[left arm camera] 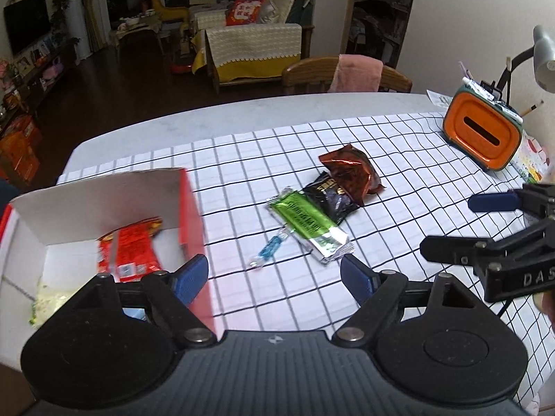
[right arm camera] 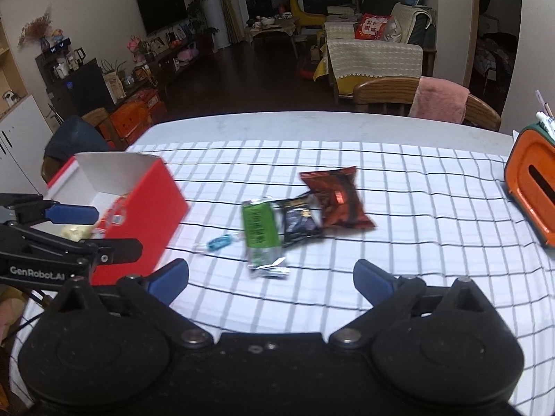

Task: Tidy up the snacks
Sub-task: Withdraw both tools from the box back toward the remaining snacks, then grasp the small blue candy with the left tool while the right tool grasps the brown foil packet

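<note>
**Snacks on the checked cloth, two already boxed**

A table (right arm camera: pixel 312 121) covered by a white cloth with a black grid (right arm camera: pixel 416 242) is shown in both wrist views. Near the middle of the cloth, four snacks are grouped: a green packet (left arm camera: pixel 307 222) with a silver end, a black packet (left arm camera: pixel 329 197) lying against it, a reddish-brown foil packet (left arm camera: pixel 350 170) overlapping the black one on the far side, and a small blue wrapped candy (left arm camera: pixel 269 248) just beside the green packet's near corner.

At the left of the cloth, an open red box (right arm camera: pixel 145 215) with a white interior is seen. Inside it a red packet (left arm camera: pixel 130 253) is lying, and a pale yellowish packet (left arm camera: pixel 52 300) is visible near the box's front; its details are blurred.

The left gripper (left arm camera: pixel 274 277) is held over the box's right wall and the cloth, its jaws spread wide apart with nothing between them. The right gripper (right arm camera: pixel 270 277) is held above the cloth in front of the snack group, its jaws likewise wide apart and empty.

At the far right, an orange holder (left arm camera: pixel 482 135) with pens is standing on the table.
</note>
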Action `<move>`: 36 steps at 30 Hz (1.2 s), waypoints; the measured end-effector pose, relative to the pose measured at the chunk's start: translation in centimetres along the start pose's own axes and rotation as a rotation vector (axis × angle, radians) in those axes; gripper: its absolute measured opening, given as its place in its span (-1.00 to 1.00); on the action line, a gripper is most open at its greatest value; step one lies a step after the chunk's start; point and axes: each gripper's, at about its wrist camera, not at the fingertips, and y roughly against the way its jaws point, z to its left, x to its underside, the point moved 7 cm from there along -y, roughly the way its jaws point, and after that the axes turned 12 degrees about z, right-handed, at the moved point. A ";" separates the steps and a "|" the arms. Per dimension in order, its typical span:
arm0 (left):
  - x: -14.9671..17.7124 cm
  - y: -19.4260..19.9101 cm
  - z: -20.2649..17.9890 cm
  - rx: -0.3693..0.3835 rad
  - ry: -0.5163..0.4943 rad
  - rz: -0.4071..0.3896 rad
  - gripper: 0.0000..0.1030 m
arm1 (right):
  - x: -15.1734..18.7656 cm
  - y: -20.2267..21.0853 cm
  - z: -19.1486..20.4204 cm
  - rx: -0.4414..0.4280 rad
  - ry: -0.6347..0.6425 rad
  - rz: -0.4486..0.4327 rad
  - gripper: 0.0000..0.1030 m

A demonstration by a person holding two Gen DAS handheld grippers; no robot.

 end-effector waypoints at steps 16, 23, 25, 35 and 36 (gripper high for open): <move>-3.5 -8.4 -1.8 -0.009 -0.045 0.187 0.62 | -3.7 -6.0 -7.8 0.000 0.027 0.049 0.94; -4.3 -11.1 -1.5 -0.028 -0.052 0.240 0.60 | -5.5 -9.1 -8.7 -0.014 0.015 0.058 0.83; -4.5 -11.9 -1.3 -0.021 -0.036 0.259 0.48 | -6.2 -9.9 -8.6 -0.011 0.015 0.050 0.78; -4.2 -15.3 0.2 0.013 0.009 0.358 -0.10 | -8.2 -12.9 -8.5 -0.006 0.058 0.058 0.52; -4.1 -15.5 0.3 0.020 0.016 0.361 -0.10 | -8.2 -13.2 -8.6 -0.005 0.056 0.061 0.50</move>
